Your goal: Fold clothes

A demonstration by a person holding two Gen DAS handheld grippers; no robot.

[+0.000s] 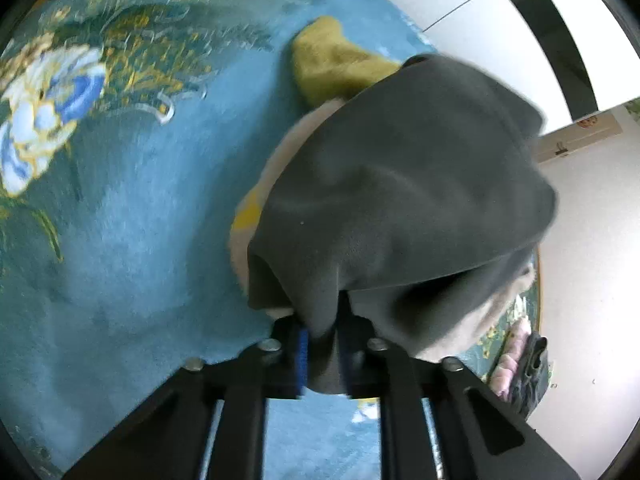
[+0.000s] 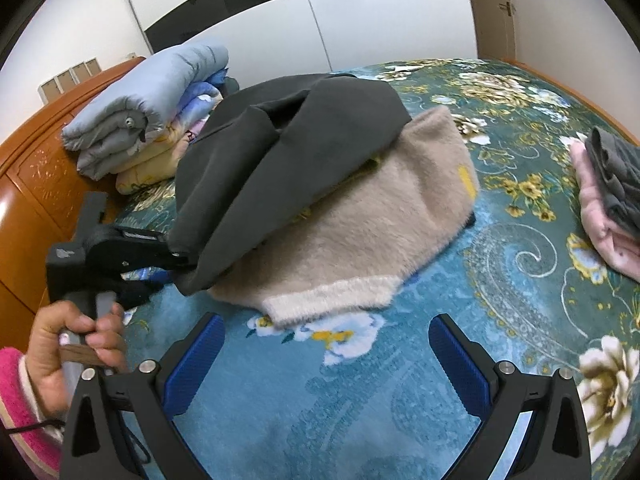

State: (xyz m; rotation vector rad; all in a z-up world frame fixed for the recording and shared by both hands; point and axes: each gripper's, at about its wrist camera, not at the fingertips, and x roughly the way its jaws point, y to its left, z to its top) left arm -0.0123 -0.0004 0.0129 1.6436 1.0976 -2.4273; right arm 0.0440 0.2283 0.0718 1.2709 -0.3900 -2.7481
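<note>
Left gripper (image 1: 322, 344) clamped on an edge of the dark grey garment (image 1: 400, 200), cloth pinched between the blue pads and bunching out past them. Seen from the right wrist camera, the same left gripper (image 2: 182, 258) holding that garment (image 2: 288, 148) lifted and draped over a beige fuzzy sweater (image 2: 360, 236) on the bed (image 2: 440, 400). Probably raised this way to carry the grey edge across and lay it down as a fold, or to pull it clear of the sweater underneath; which of the 2, hard to say. Left hand (image 2: 76, 344) wrapped round the grip, squeezing the trigger, which fits the firm pinch.

Right gripper (image 2: 326, 360) spread wide, nothing between its 2 blue pads (image 2: 196, 364), hovering low over bare bedspread just short of the sweater's white hem. Likely waiting to take a second corner so the cloth can be stretched flat.

An olive cloth (image 1: 332, 64) lying beyond the grey garment in the left wrist view. Off to the right, a small pile of pink and grey clothes (image 2: 604, 196), seemingly done already. Folded quilts (image 2: 152, 108) stacked against the wooden headboard (image 2: 36, 184), well apart from the work.

Fold itself judged early: grey garment loose and rumpled, no clean crease visible.

Left wrist view blurred.
</note>
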